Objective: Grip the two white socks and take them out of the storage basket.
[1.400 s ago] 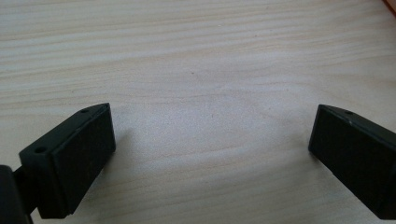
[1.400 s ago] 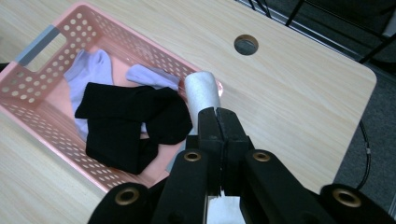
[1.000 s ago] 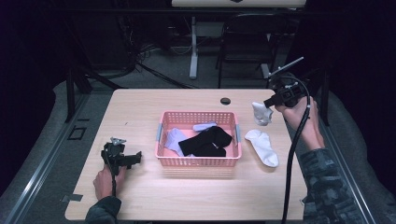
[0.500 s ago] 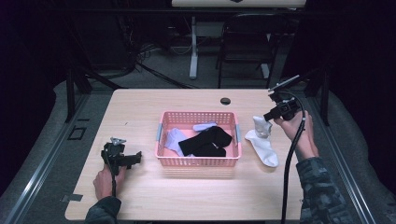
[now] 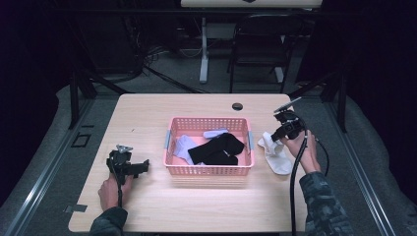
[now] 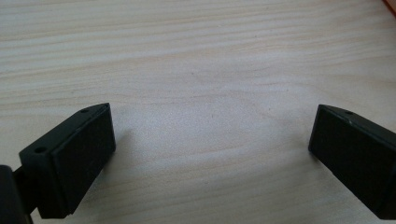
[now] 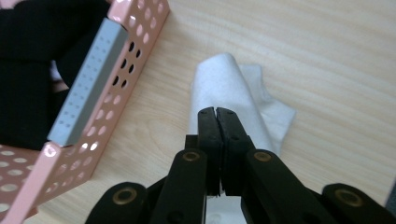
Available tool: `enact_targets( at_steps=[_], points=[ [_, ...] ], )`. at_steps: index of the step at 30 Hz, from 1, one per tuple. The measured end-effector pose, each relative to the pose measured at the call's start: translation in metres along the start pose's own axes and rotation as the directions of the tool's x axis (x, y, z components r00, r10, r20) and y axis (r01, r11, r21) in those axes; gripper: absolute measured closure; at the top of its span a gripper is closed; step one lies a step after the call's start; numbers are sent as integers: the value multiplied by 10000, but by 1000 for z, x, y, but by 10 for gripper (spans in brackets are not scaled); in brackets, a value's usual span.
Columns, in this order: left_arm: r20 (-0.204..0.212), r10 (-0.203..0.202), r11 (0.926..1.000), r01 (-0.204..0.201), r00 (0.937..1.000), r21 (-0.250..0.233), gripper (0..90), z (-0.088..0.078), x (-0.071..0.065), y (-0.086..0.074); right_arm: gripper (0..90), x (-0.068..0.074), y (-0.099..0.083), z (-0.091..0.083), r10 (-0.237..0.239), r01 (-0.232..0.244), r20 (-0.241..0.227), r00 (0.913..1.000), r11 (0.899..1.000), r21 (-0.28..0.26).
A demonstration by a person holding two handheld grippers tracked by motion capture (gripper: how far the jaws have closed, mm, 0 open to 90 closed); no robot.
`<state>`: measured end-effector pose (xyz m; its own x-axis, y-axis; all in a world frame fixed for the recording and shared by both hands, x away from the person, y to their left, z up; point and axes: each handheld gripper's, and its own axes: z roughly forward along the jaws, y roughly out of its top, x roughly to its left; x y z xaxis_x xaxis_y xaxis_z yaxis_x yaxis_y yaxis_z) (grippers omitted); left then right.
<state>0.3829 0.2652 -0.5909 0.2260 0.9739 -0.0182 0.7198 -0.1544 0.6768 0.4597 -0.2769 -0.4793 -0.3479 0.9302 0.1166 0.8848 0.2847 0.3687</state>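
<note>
Right gripper (image 7: 217, 113): fingers pressed tight together over the white sock (image 7: 233, 100); whether cloth is pinched between them I cannot tell, since the tips look closed on themselves.
White sock: lying on the surface near its right edge, just beside the pink basket (image 5: 209, 169), outside its right wall.
Left gripper (image 6: 210, 154): fingers spread wide, nothing between them, hovering low over bare surface (image 6: 201, 70) near the front-left corner.
Basket contents: a black sock (image 5: 216, 149) and pale blue cloth (image 5: 183, 146) already inside.
Risk, weak pinch: if only a thin fold is caught, the sock could slip free on the lift.
Risk, basket wall: it sits very close, so a swing across could snag the rim and shove the basket.
Risk, cable: trailing along the right forearm, it may drag the second white sock (image 5: 279, 162).
</note>
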Motion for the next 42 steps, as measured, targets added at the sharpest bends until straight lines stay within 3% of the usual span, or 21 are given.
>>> enact_targets(
  at_steps=[6,10,12,14,24,33,42],
  points=[
    [1,-1,10000,1,10000,-1,5,0,0,0,858,-6,-6,17,20,-16,-95,10000,9992,404],
    [-1,-2,10000,2,10000,-5,5,0,0,0,723,-7,-12,21,207,-202,-208,9996,9995,223],
    [-1,0,10000,0,10000,-1,5,0,0,0,630,-8,-15,16,190,-187,-352,9992,9998,78],
    [-2,-2,10000,2,10000,-5,5,0,0,0,493,-6,-19,9,277,-281,-178,9995,9994,-186],
    [-3,-3,10000,3,10000,-2,5,0,0,0,187,0,-41,-29,-87,75,-96,9999,9930,-1176],
    [-3,-7,10000,7,10000,-6,5,0,0,0,57,0,-69,-52,-364,375,96,9993,9859,-1632],
    [-4,3,10000,-3,10000,-16,5,0,0,0,10,-2,-110,-47,-418,482,406,9983,9840,-1714]
  ],
)
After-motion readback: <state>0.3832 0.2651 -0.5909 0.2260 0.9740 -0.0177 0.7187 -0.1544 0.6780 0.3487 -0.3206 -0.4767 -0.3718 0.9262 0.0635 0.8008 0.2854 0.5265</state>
